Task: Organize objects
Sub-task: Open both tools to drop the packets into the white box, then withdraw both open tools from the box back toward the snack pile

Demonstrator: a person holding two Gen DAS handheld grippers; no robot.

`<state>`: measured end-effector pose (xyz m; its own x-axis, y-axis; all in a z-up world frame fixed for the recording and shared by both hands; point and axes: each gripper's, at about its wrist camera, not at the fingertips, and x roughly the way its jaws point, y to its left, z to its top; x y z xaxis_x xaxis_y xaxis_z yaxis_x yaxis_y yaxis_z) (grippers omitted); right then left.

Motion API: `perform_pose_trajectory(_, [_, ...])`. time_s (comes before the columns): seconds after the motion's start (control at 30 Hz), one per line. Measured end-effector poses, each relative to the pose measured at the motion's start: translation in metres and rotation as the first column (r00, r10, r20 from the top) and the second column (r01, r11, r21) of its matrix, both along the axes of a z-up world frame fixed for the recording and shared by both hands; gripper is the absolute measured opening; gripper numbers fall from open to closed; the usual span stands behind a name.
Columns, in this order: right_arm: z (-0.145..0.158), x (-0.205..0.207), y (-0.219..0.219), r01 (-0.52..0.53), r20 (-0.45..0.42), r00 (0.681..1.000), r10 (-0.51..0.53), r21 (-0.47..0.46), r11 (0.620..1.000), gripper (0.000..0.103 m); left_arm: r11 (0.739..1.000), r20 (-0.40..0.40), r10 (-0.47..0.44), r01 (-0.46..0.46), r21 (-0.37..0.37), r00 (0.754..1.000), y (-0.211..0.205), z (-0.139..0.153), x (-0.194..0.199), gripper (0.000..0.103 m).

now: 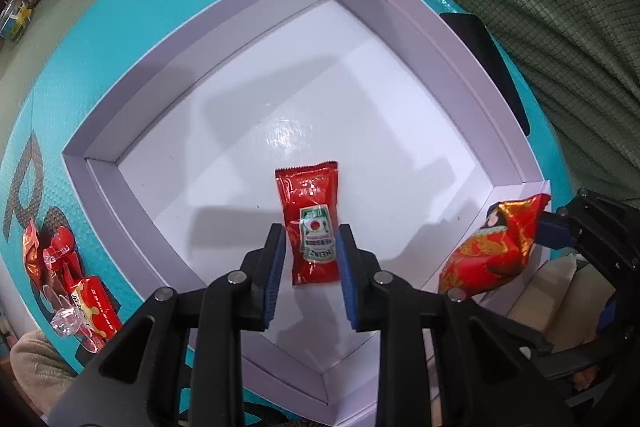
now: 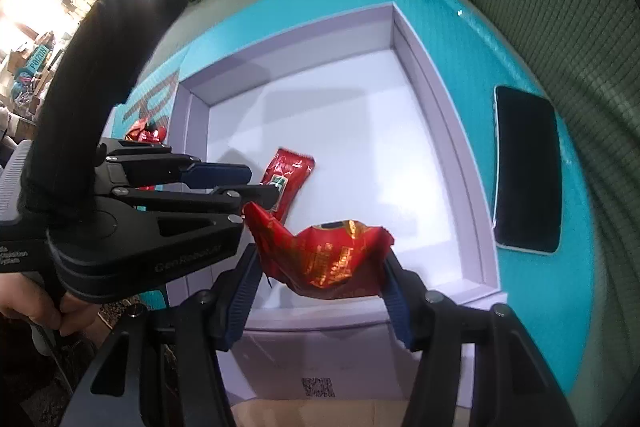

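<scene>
My left tool (image 1: 311, 259) grips the ketchup (image 1: 312, 223) over the box (image 1: 224, 19); at three o'clock, my right tool (image 2: 320, 283) grips the snack (image 2: 328, 259).

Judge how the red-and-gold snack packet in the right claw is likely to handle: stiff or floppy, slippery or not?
Probably floppy: the snack packet sags and creases between the right claw fingers. Likely light, since a pinch at its two edges keeps it above the white box. Its glossy foil looks somewhat slippery, so it could slide if the grip loosens.
</scene>
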<state>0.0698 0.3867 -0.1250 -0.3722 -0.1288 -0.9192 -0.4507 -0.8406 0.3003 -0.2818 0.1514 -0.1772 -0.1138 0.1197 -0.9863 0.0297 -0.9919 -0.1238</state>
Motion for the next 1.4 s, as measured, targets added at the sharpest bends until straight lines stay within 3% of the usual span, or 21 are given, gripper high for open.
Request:
perform_pose_trajectory(0.47, [-0.006, -0.004, -0.004, 0.003, 0.069, 0.998, -0.004, 0.012, 1.000, 0.060, 1.000, 0.061, 0.017, -0.016, -0.011, 0.998, -0.004, -0.009, 0.012, 0.026])
perform_pose_trajectory(0.53, [-0.005, -0.005, -0.005, 0.000, 0.073, 0.997, -0.001, 0.023, 1.000, 0.060, 0.999, 0.051, 0.019, -0.018, -0.027, 0.999, -0.005, -0.005, 0.014, 0.027])
perform_pose_trajectory(0.87, [0.011, -0.004, 0.002, 0.015, 0.042, 0.999, -0.019, 0.099, 0.995, 0.068, 0.998, -0.058, 0.060, -0.062, -0.033, 0.997, -0.020, 0.030, 0.031, 0.056])
perform_pose_trajectory(1.13, [0.043, -0.009, -0.005, 0.018, -0.006, 1.000, -0.017, 0.162, 0.987, 0.068, 0.993, -0.122, 0.112, -0.117, -0.034, 0.986, -0.041, 0.062, 0.046, 0.057])
perform_pose_trajectory(1.2, [0.051, -0.009, -0.008, 0.024, 0.007, 1.000, -0.026, 0.195, 0.981, 0.068, 0.992, -0.143, 0.108, -0.116, -0.053, 0.984, -0.021, 0.064, 0.039, 0.057])
perform_pose_trajectory(1.4, [0.077, -0.004, -0.013, 0.047, -0.025, 0.999, -0.043, 0.210, 0.976, 0.068, 0.990, -0.171, 0.096, -0.112, -0.085, 0.981, -0.019, 0.091, 0.047, 0.060])
